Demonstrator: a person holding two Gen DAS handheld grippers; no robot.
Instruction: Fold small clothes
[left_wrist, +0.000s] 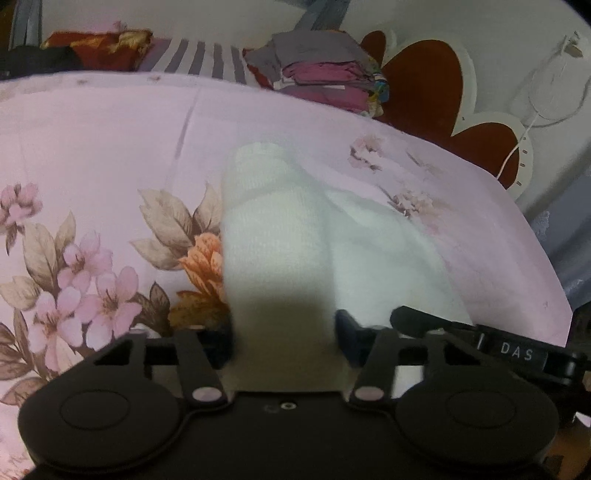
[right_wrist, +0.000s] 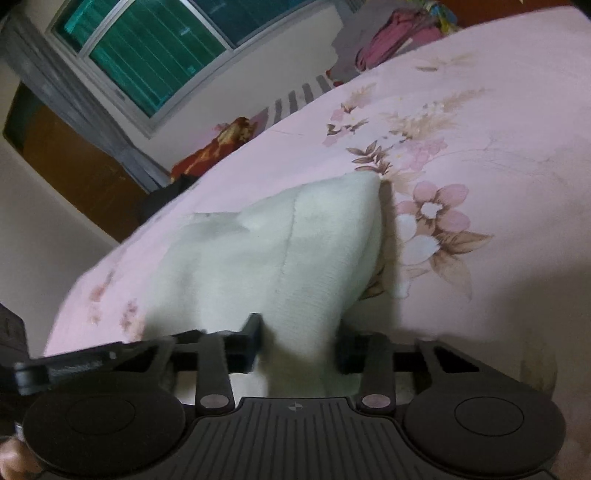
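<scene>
Your left tool (left_wrist: 284, 343) has its two fingers closed in on a fold of the white cloth (left_wrist: 280, 236), which fills the gap between them and runs forward from there onto the bed sheet (left_wrist: 110, 147). Your right tool (right_wrist: 299, 347) is set the same way, its fingers pressed against a bunched edge of the white cloth (right_wrist: 295, 251), so both tools have hold of the one garment. The cloth is lifted at your tools and drapes down onto the pink floral sheet, with part of it lying flat on the sheet to the right of the raised fold in the left wrist view. Also in the left wrist view, the tip and arm of the right tool (left_wrist: 461, 332) show against the cloth's right side, just beside the left tool's right finger. Beyond the cloth, at the far edge of the sheet, sits a stack of folded clothes (left_wrist: 321, 70) in grey and maroon, well apart from the cloth. Left of that stack lies a striped cover (left_wrist: 199, 59) and a red and gold fabric (left_wrist: 99, 46). Right of the stack stands a heart-shaped headboard (left_wrist: 424, 85) with a white cable (left_wrist: 517, 147) hanging near it. In the right wrist view a window (right_wrist: 155, 48) is on the wall beyond the cloth. No object lies on the sheet between your tools and the stack apart from the cloth itself.
</scene>
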